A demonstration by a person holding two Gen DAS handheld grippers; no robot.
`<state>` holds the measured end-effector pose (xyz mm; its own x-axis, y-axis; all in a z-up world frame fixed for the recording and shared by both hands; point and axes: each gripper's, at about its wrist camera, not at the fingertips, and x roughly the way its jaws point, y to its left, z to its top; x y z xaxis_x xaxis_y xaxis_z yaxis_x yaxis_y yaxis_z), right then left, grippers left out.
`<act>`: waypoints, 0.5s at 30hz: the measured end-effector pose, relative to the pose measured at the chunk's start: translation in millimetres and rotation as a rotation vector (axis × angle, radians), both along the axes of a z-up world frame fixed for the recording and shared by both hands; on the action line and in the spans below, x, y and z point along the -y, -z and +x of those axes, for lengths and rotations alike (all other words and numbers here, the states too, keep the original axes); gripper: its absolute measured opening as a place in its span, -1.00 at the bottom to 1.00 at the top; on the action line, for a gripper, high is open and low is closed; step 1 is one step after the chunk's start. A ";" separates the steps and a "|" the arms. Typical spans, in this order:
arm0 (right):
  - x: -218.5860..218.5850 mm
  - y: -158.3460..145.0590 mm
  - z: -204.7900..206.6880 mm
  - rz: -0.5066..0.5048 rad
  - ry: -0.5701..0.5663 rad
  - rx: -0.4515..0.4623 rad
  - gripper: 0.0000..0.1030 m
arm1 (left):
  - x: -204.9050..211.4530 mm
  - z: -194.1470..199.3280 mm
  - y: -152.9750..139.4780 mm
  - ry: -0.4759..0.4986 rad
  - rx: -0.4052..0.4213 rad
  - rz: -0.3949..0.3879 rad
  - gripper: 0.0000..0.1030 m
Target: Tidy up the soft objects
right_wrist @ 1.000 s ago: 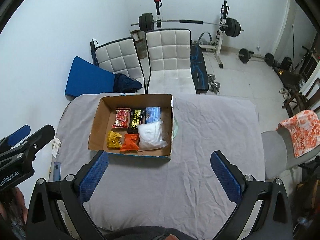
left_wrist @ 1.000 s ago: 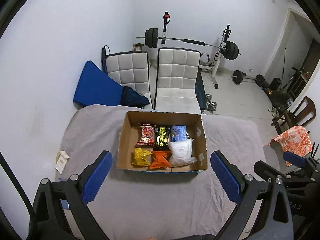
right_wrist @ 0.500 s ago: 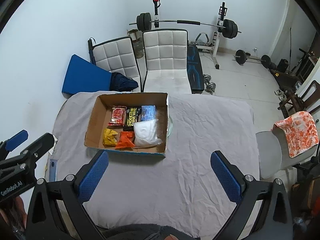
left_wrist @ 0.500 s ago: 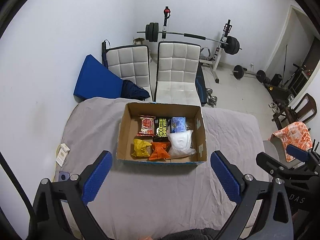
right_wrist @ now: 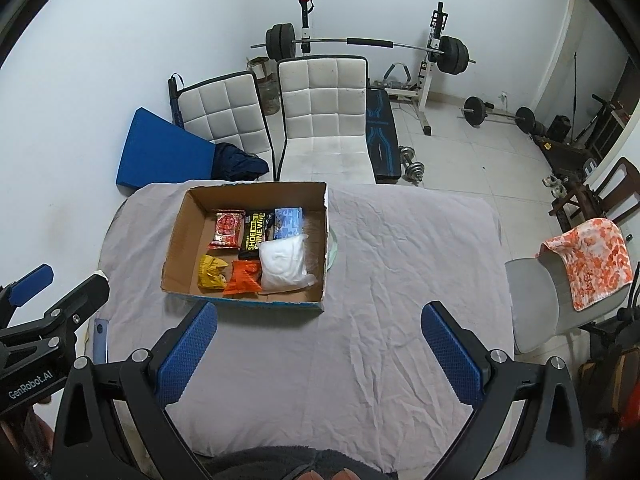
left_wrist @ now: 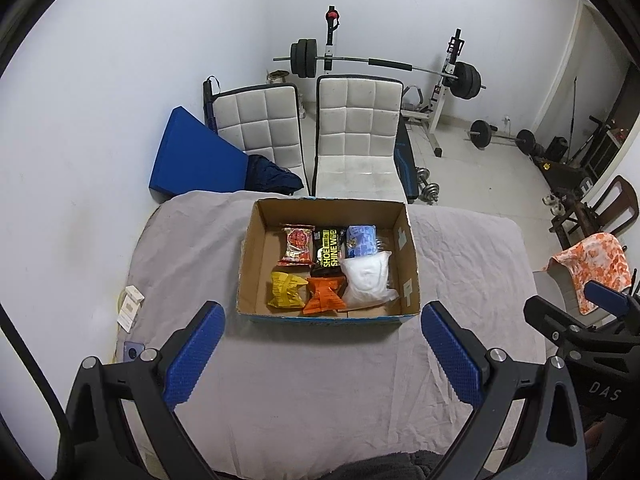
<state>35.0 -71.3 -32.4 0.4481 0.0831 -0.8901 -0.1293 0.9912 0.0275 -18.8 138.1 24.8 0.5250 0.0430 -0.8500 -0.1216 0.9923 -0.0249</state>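
Both were up high over the grey-draped desk (left_wrist: 320, 380), the left hand-held gripper (left_wrist: 323, 354) spread wide and gripping nothing, the right hand-held gripper (right_wrist: 319, 350) just the same. And there was the cardboard box (left_wrist: 410, 258) toward the desk's far edge, with the red packet (left_wrist: 297, 245), black shoe-wipes pack (left_wrist: 329, 251), blue pack (left_wrist: 361, 240), yellow packet (left_wrist: 285, 289), orange packet (left_wrist: 324, 295) and white bag (left_wrist: 367, 278) lying inside. Only the right wrist view caught a pale green rim (right_wrist: 333, 249) peeking out beside the box's right wall, while the left view alone showed small white boxes (left_wrist: 130, 305) off the desk's left edge.
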 end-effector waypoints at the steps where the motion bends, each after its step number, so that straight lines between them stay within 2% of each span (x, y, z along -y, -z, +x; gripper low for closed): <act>1: 0.2 -0.1 0.0 -0.001 0.000 0.000 1.00 | -0.1 0.3 0.1 -0.002 -0.001 0.002 0.96; 15: 2.0 -2.2 0.0 -0.002 0.002 0.006 1.00 | -4.1 0.4 1.3 -0.021 0.001 0.007 0.96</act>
